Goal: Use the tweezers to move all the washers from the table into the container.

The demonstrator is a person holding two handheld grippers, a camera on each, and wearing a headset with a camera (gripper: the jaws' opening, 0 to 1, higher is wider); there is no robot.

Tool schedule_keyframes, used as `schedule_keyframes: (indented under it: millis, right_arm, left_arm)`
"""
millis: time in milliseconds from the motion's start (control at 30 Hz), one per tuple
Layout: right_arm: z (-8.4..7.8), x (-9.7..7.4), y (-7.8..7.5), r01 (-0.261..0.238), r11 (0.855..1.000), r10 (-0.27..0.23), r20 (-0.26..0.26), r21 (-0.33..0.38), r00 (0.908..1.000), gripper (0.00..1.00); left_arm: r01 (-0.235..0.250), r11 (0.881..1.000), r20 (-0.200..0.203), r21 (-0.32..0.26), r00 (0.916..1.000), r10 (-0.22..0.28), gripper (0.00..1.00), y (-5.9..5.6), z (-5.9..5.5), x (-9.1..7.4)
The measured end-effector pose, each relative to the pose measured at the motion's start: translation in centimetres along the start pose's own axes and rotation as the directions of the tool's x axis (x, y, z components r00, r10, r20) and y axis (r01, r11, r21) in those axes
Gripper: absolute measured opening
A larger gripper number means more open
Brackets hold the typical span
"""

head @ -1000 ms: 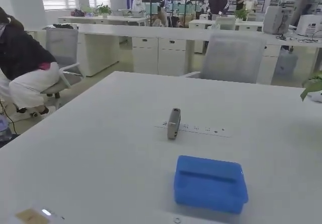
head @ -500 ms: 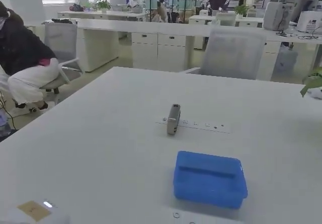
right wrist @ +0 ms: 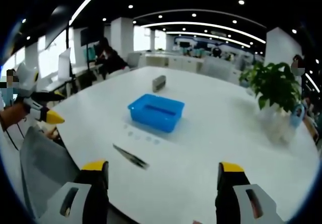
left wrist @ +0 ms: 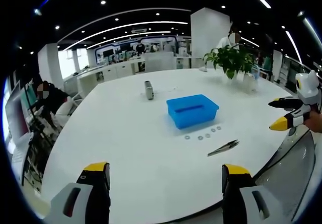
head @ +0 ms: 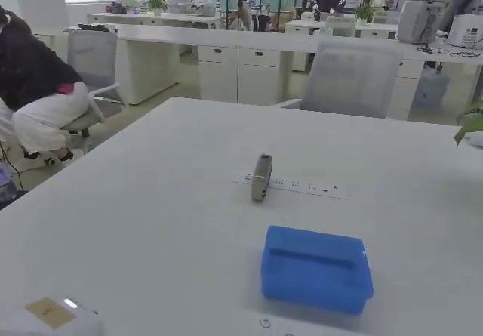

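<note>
I am holding both grippers over the near edge of the white table (left wrist: 126,128). The blue container (left wrist: 192,109) is sitting well in from that edge, open side up. My left gripper (left wrist: 166,168) and my right gripper (right wrist: 162,166) are each standing with jaws spread wide, gripping nothing. The tweezers (left wrist: 223,147) are lying flat between me and the container, their long axis running roughly along the row of washers (left wrist: 200,137); I cannot tell which end is the tip. The washers are lying just beside the container's near wall.
</note>
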State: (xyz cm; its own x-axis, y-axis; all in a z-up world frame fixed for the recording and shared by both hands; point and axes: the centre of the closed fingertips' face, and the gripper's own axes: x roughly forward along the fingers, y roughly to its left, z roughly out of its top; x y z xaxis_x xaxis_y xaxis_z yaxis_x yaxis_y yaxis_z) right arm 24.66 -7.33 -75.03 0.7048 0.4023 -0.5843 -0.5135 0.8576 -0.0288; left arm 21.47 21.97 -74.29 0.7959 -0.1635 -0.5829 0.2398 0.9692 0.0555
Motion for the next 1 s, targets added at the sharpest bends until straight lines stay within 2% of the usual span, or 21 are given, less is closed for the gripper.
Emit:
schedule_keyframes:
  millis: [333, 433, 633, 700, 867, 933, 1000]
  right_arm:
    - [-0.2, 0.4, -0.3, -0.009, 1.000, 0.009, -0.016, -0.020, 0.9998, 0.87]
    - [-0.3, 0.5, -0.4, -0.012, 1.000, 0.011, -0.018, -0.026, 0.9998, 0.87]
    - [-0.4, 1.1, -0.2, -0.028, 0.999, 0.026, -0.038, -0.040, 0.9989, 0.86]
    - [-0.5, 1.4, -0.2, -0.030, 0.998, 0.027, -0.050, -0.049, 0.9984, 0.86]
    - [-0.8, 2.0, -0.3, -0.041, 0.998, 0.038, -0.074, -0.047, 0.9965, 0.85]
    - [-0.8, 2.2, -0.4, -0.044, 0.998, 0.041, -0.073, -0.045, 0.9965, 0.84]
    - [-1.1, 2.6, -0.4, -0.046, 0.998, 0.042, -0.089, -0.041, 0.9951, 0.84]
  left_arm:
    - [0.029, 1.000, 0.002, 0.003, 0.9996, -0.029, 0.91, -0.4, 0.0, 0.5]
    - [0.058, 0.998, 0.010, 0.009, 0.9983, -0.058, 0.86, -1.0, 0.3, 0.8]
    - [0.107, 0.994, 0.003, 0.032, 0.9943, -0.107, 0.80, -2.0, 0.3, 2.1]
    - [0.135, 0.990, -0.005, 0.044, 0.9908, -0.135, 0.78, -2.3, 0.2, 2.7]
    - [0.212, 0.973, -0.026, 0.093, 0.9773, -0.210, 0.63, -3.5, 0.3, 4.4]
    - [0.243, 0.963, -0.031, 0.118, 0.9700, -0.241, 0.60, -4.0, 0.4, 5.0]
    - [0.284, 0.949, -0.058, 0.136, 0.9587, -0.278, 0.54, -4.7, 0.1, 6.0]
